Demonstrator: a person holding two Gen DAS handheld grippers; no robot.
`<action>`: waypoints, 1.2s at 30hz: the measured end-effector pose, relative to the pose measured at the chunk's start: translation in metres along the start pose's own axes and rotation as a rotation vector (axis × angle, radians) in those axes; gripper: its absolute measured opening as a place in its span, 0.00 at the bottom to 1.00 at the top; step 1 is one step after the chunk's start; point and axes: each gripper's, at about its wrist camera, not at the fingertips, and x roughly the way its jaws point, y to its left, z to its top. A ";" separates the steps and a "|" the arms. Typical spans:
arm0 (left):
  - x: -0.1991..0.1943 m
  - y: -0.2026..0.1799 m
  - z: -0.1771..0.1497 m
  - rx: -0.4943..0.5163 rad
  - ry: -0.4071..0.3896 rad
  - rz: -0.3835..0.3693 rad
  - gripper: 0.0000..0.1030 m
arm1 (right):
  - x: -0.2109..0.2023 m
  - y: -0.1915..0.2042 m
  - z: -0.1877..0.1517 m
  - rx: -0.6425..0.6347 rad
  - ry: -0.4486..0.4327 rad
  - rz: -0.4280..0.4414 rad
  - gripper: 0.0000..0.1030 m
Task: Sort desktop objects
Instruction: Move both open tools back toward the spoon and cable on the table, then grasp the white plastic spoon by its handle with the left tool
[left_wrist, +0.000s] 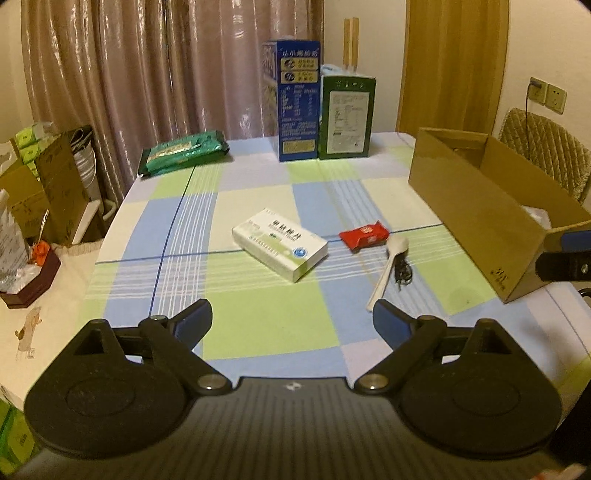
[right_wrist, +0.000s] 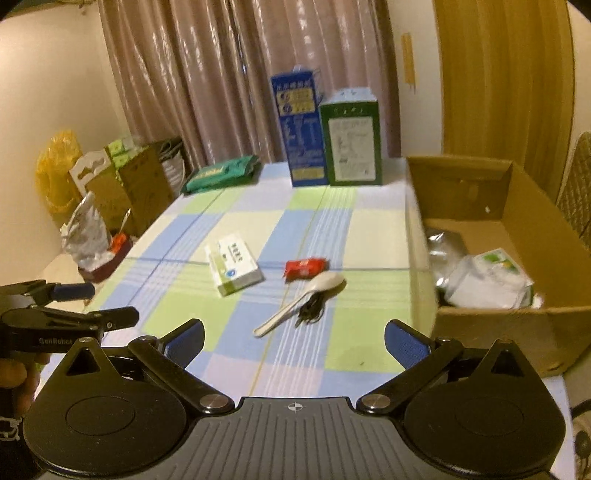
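Brown cardboard makes the big open box (right_wrist: 480, 325) at the right side of the tabletop (left_wrist: 258, 325). Inside it, the right wrist view shows a shiny silver bag (right_wrist: 441, 245) and a white packet with green print (right_wrist: 495, 277). What else lies in there is hard to make out. In the left wrist view only the box's outer wall (left_wrist: 476, 218) shows well.

On the checked cloth, near the middle, lies a white and green medicine box (left_wrist: 280, 243). Just right of it is a small red packet (left_wrist: 364, 235). A white spoon (left_wrist: 388, 273) touches the packet's edge, and a small black thing (left_wrist: 402, 273) lies against the spoon. It is too blurry to name.

At the back stand a tall blue carton (left_wrist: 295, 99) and a green carton (left_wrist: 345, 116), side by side. A flat green bag (left_wrist: 183, 151) lies at the back left.

The left tongs (left_wrist: 291, 317) are spread wide and hold nothing. The right tongs (right_wrist: 293, 338) are also spread wide and hold nothing. Both hang above the near edge of the tabletop.
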 end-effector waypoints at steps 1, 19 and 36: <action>0.004 0.002 -0.002 -0.002 0.004 0.000 0.89 | 0.006 0.002 -0.002 -0.001 0.009 0.001 0.98; 0.077 0.014 -0.004 0.014 0.071 -0.053 0.89 | 0.089 0.003 -0.017 0.006 0.100 -0.004 0.98; 0.125 -0.020 0.008 0.141 0.086 -0.214 0.68 | 0.118 -0.013 0.001 0.051 0.053 -0.092 0.60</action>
